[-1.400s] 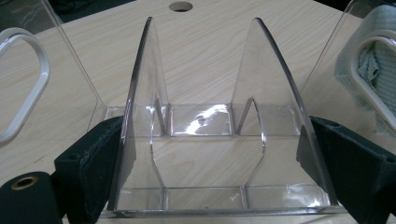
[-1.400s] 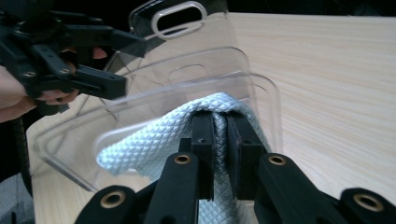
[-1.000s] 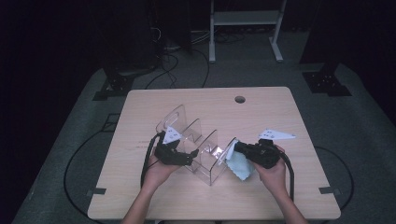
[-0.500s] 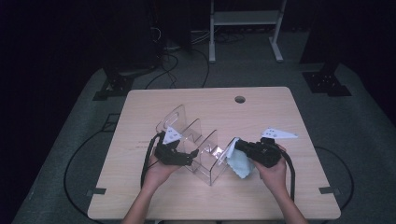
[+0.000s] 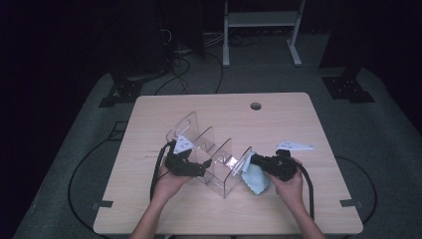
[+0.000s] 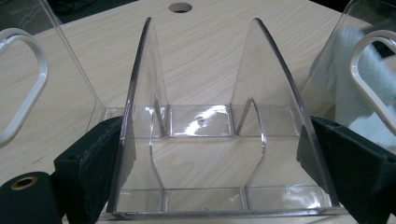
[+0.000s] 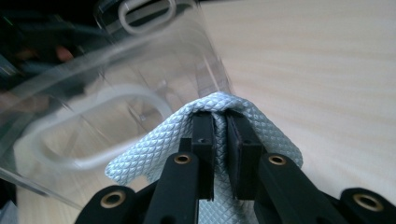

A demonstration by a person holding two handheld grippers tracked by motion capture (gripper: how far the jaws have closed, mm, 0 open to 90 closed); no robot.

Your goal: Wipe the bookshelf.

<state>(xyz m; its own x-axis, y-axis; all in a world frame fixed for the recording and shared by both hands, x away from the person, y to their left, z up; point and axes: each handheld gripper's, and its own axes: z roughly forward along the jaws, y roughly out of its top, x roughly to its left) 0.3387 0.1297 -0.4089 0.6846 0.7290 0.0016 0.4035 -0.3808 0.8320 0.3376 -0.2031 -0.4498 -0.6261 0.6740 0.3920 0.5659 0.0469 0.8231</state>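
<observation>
Rack [image 5: 214, 159] of clear plastic is clamped at its near-left end by the left gripper [image 5: 199, 167], mid-tabletop [image 5: 298, 114], nearer the near edge. Cloth [image 5: 255, 178] is pinched by the clenched right gripper [image 5: 251, 160] against the rack's right end wall. Far half and right edge are left free.

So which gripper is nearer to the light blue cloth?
Right. The right gripper is shut on the light blue cloth, pressing it at the end panel of the clear acrylic rack. The left gripper clamps the rack's other side, apart from the cloth.
</observation>
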